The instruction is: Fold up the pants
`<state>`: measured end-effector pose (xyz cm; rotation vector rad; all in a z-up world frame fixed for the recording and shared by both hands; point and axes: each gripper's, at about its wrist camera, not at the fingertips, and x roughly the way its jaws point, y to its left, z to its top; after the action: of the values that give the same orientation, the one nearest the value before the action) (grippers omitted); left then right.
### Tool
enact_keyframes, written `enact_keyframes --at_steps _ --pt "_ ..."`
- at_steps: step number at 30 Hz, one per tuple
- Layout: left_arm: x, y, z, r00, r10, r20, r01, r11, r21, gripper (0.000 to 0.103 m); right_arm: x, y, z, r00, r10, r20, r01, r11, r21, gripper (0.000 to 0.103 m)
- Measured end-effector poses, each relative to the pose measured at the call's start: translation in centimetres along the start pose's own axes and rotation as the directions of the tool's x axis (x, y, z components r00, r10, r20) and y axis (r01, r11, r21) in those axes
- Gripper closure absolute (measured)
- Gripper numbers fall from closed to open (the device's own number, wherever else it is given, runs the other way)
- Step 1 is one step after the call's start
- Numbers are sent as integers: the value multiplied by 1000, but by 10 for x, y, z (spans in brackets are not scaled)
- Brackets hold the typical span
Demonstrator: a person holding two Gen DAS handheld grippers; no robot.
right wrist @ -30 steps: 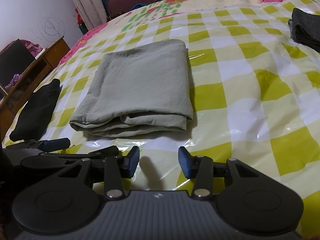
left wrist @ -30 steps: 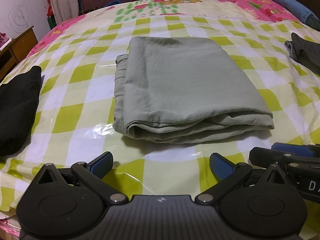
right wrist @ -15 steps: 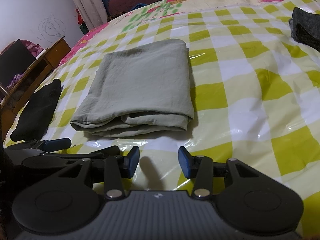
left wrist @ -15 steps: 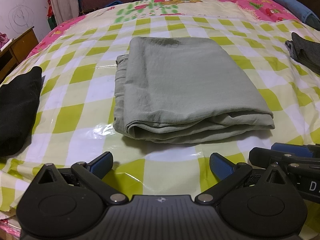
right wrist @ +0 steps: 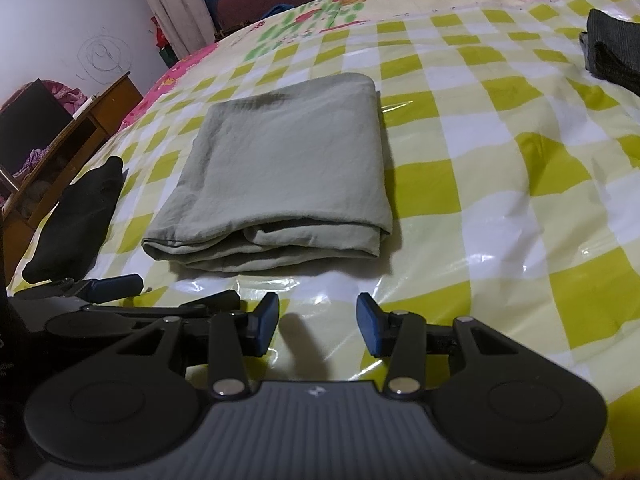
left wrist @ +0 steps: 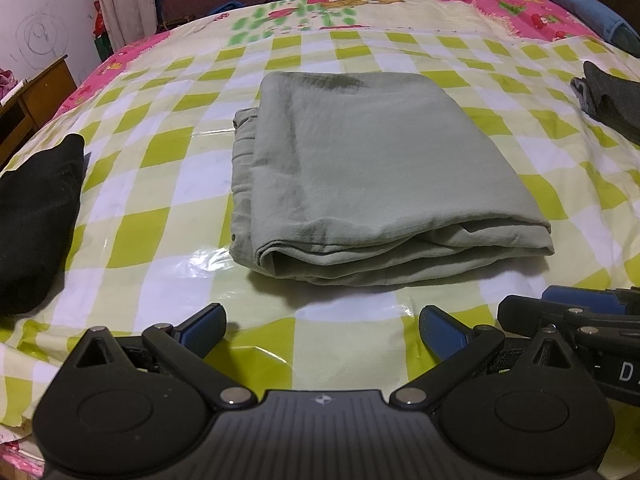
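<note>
The grey-green pants [left wrist: 376, 176] lie folded into a flat rectangle on the checked bed cover [left wrist: 168, 224]; they also show in the right wrist view [right wrist: 280, 184]. My left gripper [left wrist: 322, 330] is open and empty, low over the cover, a short way in front of the folded edge. My right gripper [right wrist: 317, 322] is open and empty, also just in front of the pants, right of the left one. The right gripper shows at the lower right of the left wrist view [left wrist: 580, 312]. The left gripper shows at the lower left of the right wrist view [right wrist: 112, 292].
A black garment [left wrist: 32, 216] lies at the left edge of the bed. A dark grey folded garment [left wrist: 612, 100] lies at the right. A wooden cabinet [right wrist: 76, 132] stands left of the bed. Blue bedding [left wrist: 580, 12] is piled at the far right.
</note>
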<state>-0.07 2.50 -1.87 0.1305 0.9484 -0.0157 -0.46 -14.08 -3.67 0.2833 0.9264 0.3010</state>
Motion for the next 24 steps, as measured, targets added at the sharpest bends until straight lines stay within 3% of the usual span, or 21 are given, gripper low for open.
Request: enact_keyframes --at_steps 24 --pt "-3 -1 0 1000 18 12 -18 1000 11 0 1 0 -1 1000 3 0 -3 1000 2 59"
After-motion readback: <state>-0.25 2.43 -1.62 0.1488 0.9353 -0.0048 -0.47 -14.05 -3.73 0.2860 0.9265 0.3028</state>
